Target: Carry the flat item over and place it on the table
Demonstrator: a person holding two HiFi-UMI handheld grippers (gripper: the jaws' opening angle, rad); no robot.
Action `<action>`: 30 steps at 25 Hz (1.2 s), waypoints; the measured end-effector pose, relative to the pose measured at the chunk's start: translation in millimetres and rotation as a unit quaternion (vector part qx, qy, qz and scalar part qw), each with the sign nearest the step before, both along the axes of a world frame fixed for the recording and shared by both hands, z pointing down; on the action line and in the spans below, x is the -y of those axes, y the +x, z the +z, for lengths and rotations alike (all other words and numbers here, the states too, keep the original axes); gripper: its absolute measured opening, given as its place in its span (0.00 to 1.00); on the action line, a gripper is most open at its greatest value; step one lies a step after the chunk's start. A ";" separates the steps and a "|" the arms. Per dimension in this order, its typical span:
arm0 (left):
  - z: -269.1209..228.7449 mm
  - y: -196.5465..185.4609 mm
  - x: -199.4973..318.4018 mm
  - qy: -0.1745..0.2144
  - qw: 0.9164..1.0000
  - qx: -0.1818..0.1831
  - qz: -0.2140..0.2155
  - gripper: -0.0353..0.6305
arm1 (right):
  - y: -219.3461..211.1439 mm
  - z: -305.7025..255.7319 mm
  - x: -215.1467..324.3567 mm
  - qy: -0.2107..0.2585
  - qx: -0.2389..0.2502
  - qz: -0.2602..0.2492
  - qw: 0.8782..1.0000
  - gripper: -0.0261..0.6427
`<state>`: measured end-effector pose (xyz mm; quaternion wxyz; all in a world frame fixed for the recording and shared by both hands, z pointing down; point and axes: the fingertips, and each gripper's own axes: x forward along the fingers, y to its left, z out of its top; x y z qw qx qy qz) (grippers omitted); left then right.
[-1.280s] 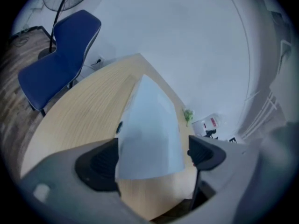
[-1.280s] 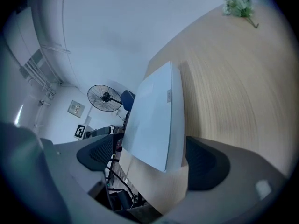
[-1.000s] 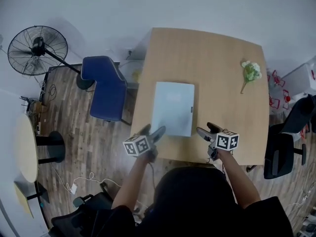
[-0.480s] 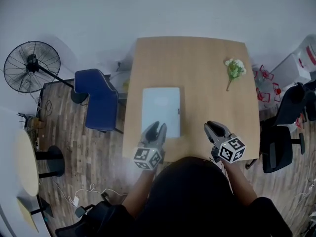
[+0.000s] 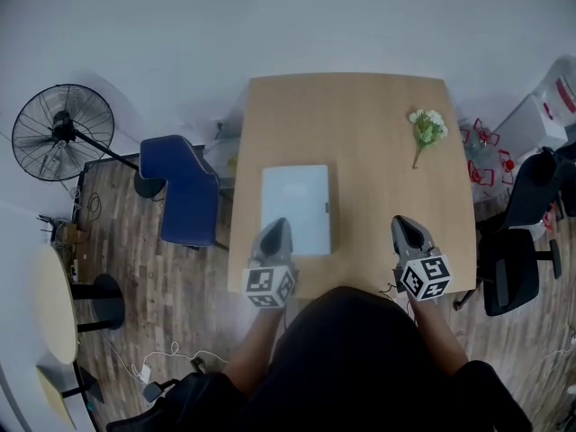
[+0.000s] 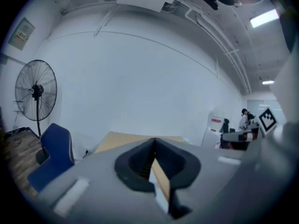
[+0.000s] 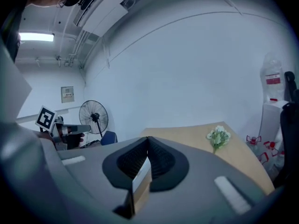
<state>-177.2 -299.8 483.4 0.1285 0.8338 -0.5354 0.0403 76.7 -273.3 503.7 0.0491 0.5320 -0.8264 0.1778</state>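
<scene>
**Both claws shut and empty, flat item lying on the table**

Head view: the pale blue-grey rectangular flat item (image 5: 295, 207) lies flat on the light wooden table (image 5: 360, 124), in its near left part; its long axis runs straight away from the person, one short edge towards the body and the other towards the far edge of the table; a small dark mark sits on its right long edge. The left gripper (image 5: 276, 226) points away from the person, and in the picture its tip overlaps the item's near left corner; whether it touches cannot be told. The right gripper (image 5: 407, 227) points the same way over bare wood, well to the right of the item. A small bunch of white flowers with green stems (image 5: 427, 126) lies near the far right corner; a dark blue upholstered chair (image 5: 189, 187) stands just beside the table's left edge, with a black standing fan (image 5: 61, 131) further left.

Left gripper view: the jaws have just been closing and now meet at the tips with nothing held between them; beyond them are the table's far part, the blue chair and the fan.

Right gripper view: these jaws too have just been closing and now stand together, gripping nothing; the tan tabletop stretches ahead with the flowers on its right, and the fan stands at the wall on the left.
</scene>
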 end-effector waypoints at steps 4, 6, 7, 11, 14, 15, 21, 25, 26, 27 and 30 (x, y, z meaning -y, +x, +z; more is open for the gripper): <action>0.8 -2.3 5.9 0.001 1.000 0.002 0.001 0.05 | 13.2 -3.6 6.9 0.010 -0.024 0.024 0.999 0.04; 0.8 -0.8 7.8 0.005 1.000 -0.007 0.009 0.05 | 16.4 -7.3 9.6 0.018 -0.035 0.029 0.999 0.04; 1.2 0.8 8.1 0.007 1.000 -0.012 0.013 0.05 | 18.2 -8.9 10.4 0.020 -0.037 0.031 0.999 0.04; 7.4 4.4 9.5 0.000 1.000 -0.008 0.017 0.05 | 24.2 -11.7 13.2 0.024 -0.043 0.043 0.998 0.04; 9.1 1.6 13.9 -0.003 1.000 -0.006 0.018 0.05 | 23.0 -10.5 16.2 0.023 -0.050 0.048 0.997 0.04; 9.3 0.6 15.4 -0.004 1.000 -0.004 0.019 0.05 | 21.8 -10.1 16.5 0.024 -0.053 0.047 0.997 0.04; 10.3 -5.5 24.4 -0.007 1.000 0.006 0.018 0.05 | 17.5 -8.0 17.0 0.026 -0.067 0.047 0.996 0.04; 13.7 -8.6 28.1 -0.013 1.000 0.005 0.020 0.05 | 12.3 -11.1 20.2 0.029 -0.070 0.042 0.996 0.04; 14.2 -8.6 29.2 -0.014 1.000 0.005 0.020 0.05 | 11.0 -13.1 21.9 0.031 -0.070 0.041 0.996 0.04; 14.6 -8.4 29.9 -0.014 1.000 0.004 0.020 0.05 | 9.9 -14.7 23.3 0.033 -0.070 0.040 0.996 0.04; 15.5 -7.3 30.1 -0.014 1.000 0.004 0.020 0.05 | 7.1 -17.4 25.8 0.035 -0.071 0.037 0.996 0.04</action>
